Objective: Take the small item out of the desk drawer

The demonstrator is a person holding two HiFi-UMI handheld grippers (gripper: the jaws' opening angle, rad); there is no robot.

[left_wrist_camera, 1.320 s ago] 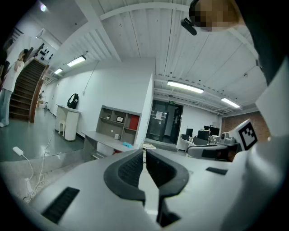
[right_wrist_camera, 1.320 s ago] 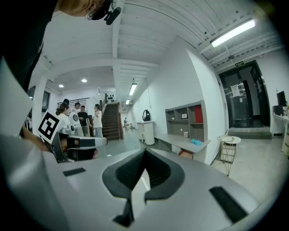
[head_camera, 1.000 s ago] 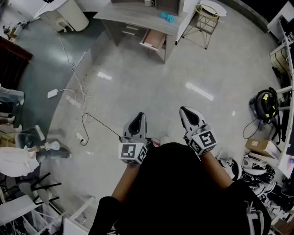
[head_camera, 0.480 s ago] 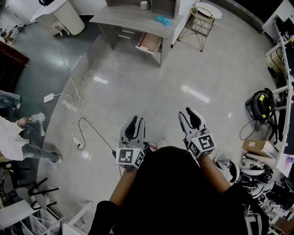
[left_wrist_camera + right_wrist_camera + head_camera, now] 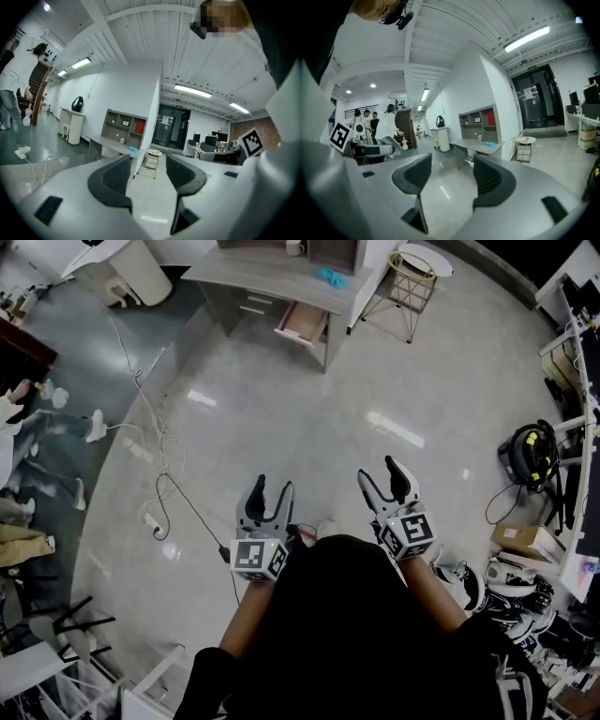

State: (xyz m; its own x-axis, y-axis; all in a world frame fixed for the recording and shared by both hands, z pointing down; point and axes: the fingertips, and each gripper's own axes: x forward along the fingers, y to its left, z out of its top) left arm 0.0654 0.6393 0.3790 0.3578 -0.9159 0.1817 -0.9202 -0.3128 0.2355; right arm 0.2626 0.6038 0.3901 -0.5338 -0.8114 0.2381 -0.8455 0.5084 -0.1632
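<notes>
Desk drawer (image 5: pixel 302 322), shallow with a pale pinkish-wood inside, stood pulled out from the grey desk (image 5: pixel 272 273), well apart from both grippers and far ahead of their tips. Small item inside it was too far off to make out. Left gripper (image 5: pixel 273 489), white body with black jaw pads, was held low in front of the person's black top (image 5: pixel 347 634). A bare forearm (image 5: pixel 246 615) was behind it, the marker cube at the rear faced up, and the tips pointed forward toward the desk, a little below level. Its jaws had just been opening and stood wide apart, nothing between them, only shiny grey floor (image 5: pixel 309 418) beyond. Right gripper (image 5: pixel 380 472) sat just beside it in the same pose, angled slightly inward. Its jaws had also just been opening, wide apart, empty. Turquoise object (image 5: pixel 330 277) and white mug (image 5: pixel 296 247) sat on the desk top, beyond the drawer. Round wire-frame side table (image 5: pixel 410 282) stood right of the desk, far ahead of the right gripper. Other people (image 5: pixel 388 124) stood far off to the left of both grippers.
</notes>
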